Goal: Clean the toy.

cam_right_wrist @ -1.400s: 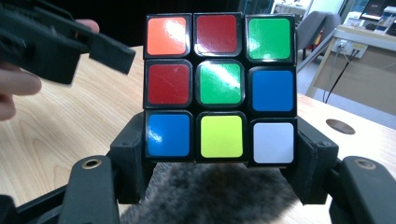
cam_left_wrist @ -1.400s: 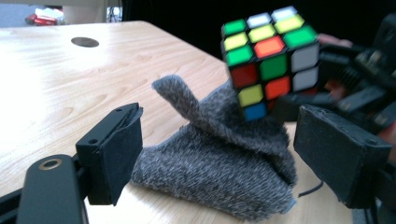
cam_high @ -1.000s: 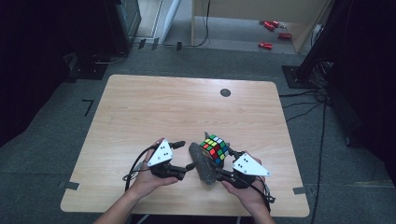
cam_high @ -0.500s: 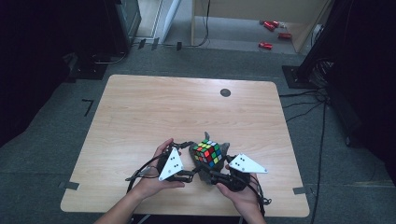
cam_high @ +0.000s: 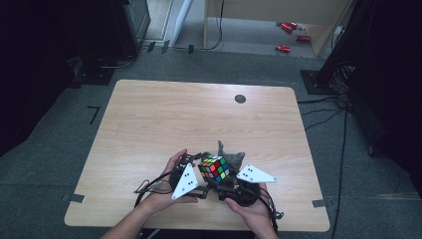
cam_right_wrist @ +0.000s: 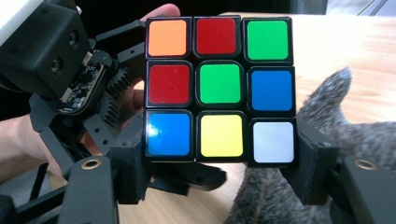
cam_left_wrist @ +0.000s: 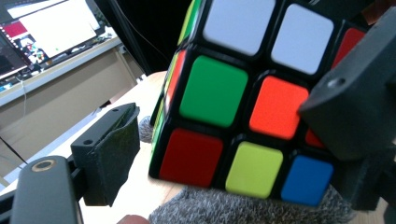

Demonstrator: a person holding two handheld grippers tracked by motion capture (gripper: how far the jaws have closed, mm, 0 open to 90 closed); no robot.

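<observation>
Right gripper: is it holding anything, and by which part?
Yes. The right gripper clamps the multicoloured puzzle cube by the two opposite sides of its bottom layer. The left gripper brackets the cube without a clear grip.

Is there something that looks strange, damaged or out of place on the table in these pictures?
Nothing looks damaged or spilled. The Rubik's cube is scrambled, its colours mixed, and the right gripper holds it at its bottom layer. A grey fuzzy cloth lies crumpled under and behind the cube on the wooden table.
</observation>
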